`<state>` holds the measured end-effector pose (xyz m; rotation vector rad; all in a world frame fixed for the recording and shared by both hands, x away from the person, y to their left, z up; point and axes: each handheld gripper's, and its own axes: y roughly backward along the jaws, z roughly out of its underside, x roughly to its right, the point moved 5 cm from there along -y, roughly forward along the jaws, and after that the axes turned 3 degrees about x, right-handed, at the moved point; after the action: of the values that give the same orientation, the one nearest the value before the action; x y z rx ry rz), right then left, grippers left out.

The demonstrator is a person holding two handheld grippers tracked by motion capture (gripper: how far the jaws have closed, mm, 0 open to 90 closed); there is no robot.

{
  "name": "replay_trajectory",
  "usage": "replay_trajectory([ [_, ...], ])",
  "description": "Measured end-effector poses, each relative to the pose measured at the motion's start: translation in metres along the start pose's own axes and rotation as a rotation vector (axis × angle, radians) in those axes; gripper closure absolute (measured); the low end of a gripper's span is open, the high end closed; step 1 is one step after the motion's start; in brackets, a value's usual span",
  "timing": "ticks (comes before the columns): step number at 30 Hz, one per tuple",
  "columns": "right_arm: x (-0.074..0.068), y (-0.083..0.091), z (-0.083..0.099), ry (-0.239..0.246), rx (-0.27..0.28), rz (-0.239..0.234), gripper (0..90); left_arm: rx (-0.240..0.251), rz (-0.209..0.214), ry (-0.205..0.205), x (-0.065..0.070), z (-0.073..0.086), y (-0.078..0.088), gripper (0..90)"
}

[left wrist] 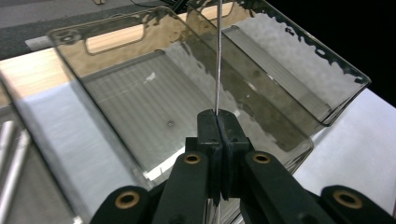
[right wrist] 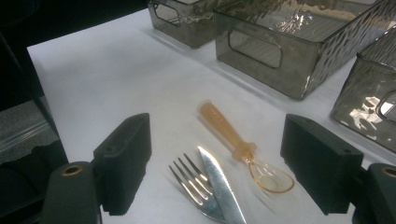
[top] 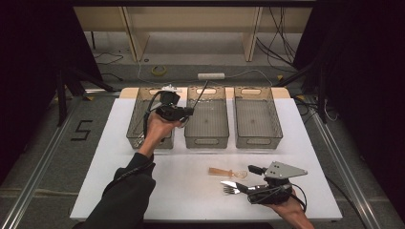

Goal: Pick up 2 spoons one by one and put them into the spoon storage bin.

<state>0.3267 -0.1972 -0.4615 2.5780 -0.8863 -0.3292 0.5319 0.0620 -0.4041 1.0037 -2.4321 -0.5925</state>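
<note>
Wide-open right gripper (right wrist: 215, 172) frames fork (right wrist: 196, 189) and knife (right wrist: 219, 184); left gripper (left wrist: 218, 122) pinches a thin metal utensil (left wrist: 217, 56).

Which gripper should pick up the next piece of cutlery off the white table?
Right. The right gripper has its jaws open just short of the metal fork, serrated metal knife and amber plastic spoon. The left gripper is shut on a thin metal utensil over the middle smoky plastic bin.
</note>
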Motion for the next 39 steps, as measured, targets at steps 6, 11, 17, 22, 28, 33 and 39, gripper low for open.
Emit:
replay_trajectory([
  [6, 0.001, 0.001, 0.000, -0.001, 0.006, 0.000, 25.6, -0.004, 0.005, 0.006, 0.005, -0.003, -0.009, 88.8],
  [11, 0.001, 0.001, 0.000, 0.000, 0.006, 0.000, 25.6, -0.004, -0.001, 0.003, 0.008, -0.006, -0.015, 88.8],
  [17, 0.001, 0.002, -0.001, 0.002, 0.006, 0.000, 25.6, -0.009, 0.006, 0.006, 0.009, -0.007, -0.020, 88.8],
  [22, 0.000, 0.001, 0.000, 0.000, 0.004, -0.001, 25.6, -0.004, 0.003, 0.022, 0.006, -0.007, -0.025, 88.8],
  [28, 0.001, 0.001, 0.000, 0.000, 0.005, -0.001, 25.6, 0.006, 0.017, 0.050, 0.006, -0.006, -0.029, 88.7],
  [33, 0.001, 0.001, 0.000, -0.001, 0.004, -0.003, 25.6, -0.006, 0.012, 0.048, 0.006, -0.005, -0.032, 88.7],
  [39, 0.001, 0.001, 0.000, -0.003, 0.004, -0.004, 25.6, -0.016, 0.017, 0.060, 0.008, -0.003, -0.039, 88.7],
])
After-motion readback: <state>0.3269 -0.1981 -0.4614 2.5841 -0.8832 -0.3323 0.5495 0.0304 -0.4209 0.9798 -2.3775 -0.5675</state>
